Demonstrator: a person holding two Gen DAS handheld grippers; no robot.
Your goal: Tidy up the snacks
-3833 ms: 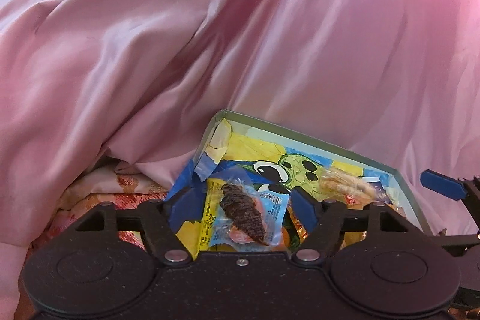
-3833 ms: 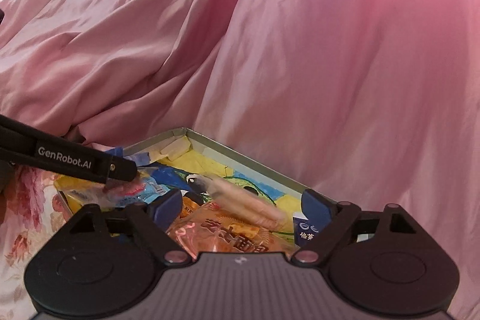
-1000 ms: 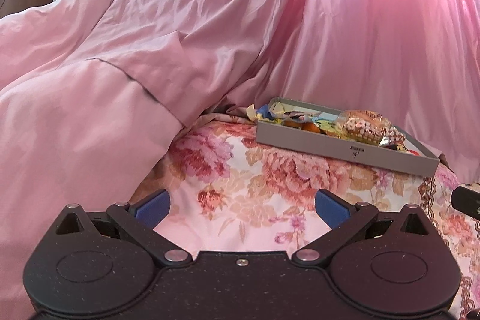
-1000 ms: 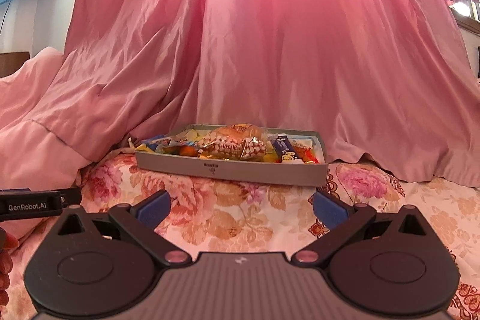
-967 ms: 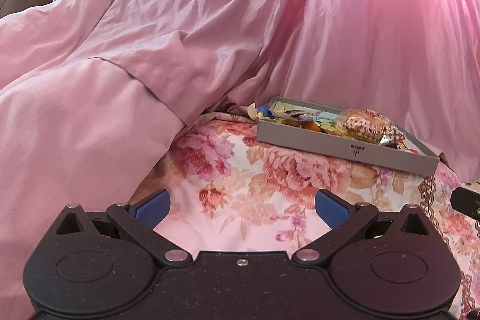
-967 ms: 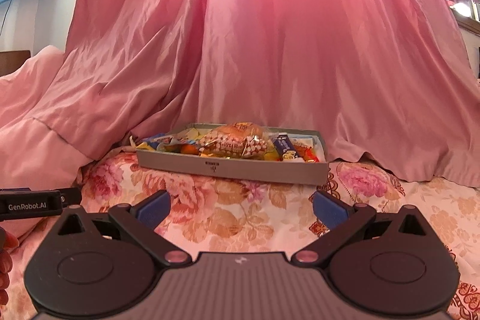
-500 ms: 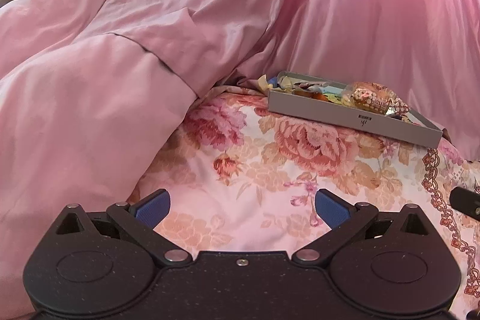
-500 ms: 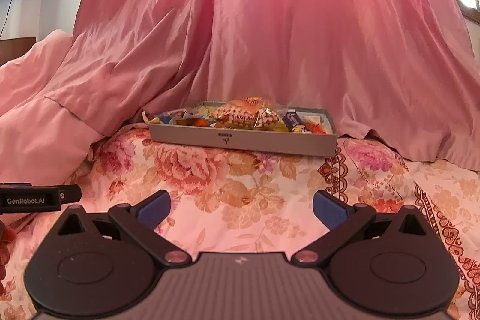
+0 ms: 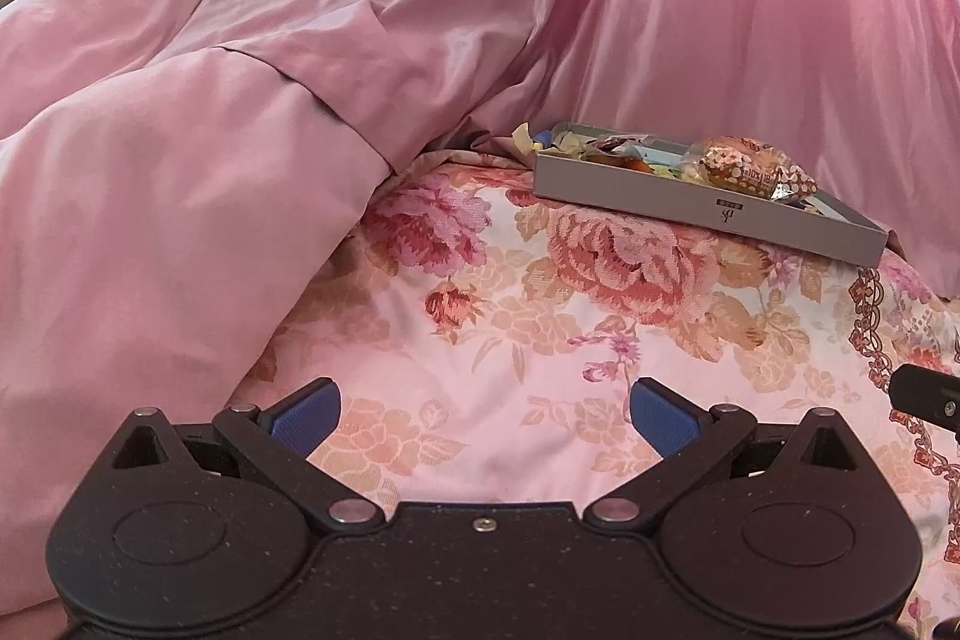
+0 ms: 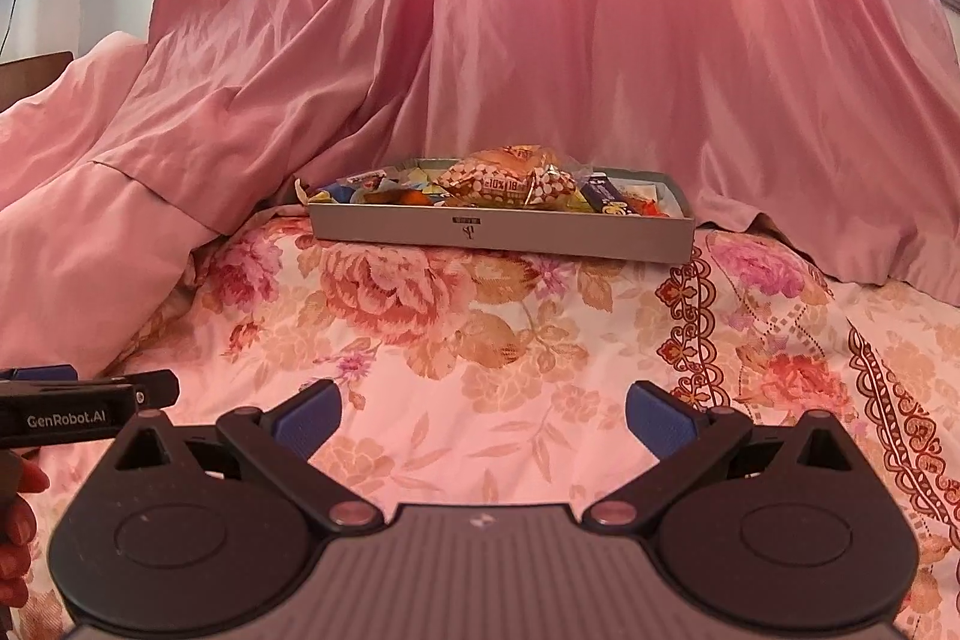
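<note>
Right wrist: snack tray [image 10: 540, 235] well beyond fingers [image 10: 657, 421].

**Open bedspread ahead, fabric closing in at left and behind**

The floral bedspread [image 10: 480, 340] lies bare between both grippers and the grey snack tray [image 10: 504, 235]. A pink duvet [image 9: 168, 232] bulks up along the left. The pink curtain [image 10: 600, 40] drapes directly behind the tray, pooling at its right end.

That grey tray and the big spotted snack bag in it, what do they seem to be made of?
The grey tray looks like matte cardboard: flat dull walls, crisp folded corners, a small printed logo. The spotted snack bag looks like thin glossy plastic film, crinkled and catching light, though a foil layer cannot be ruled out.
</note>
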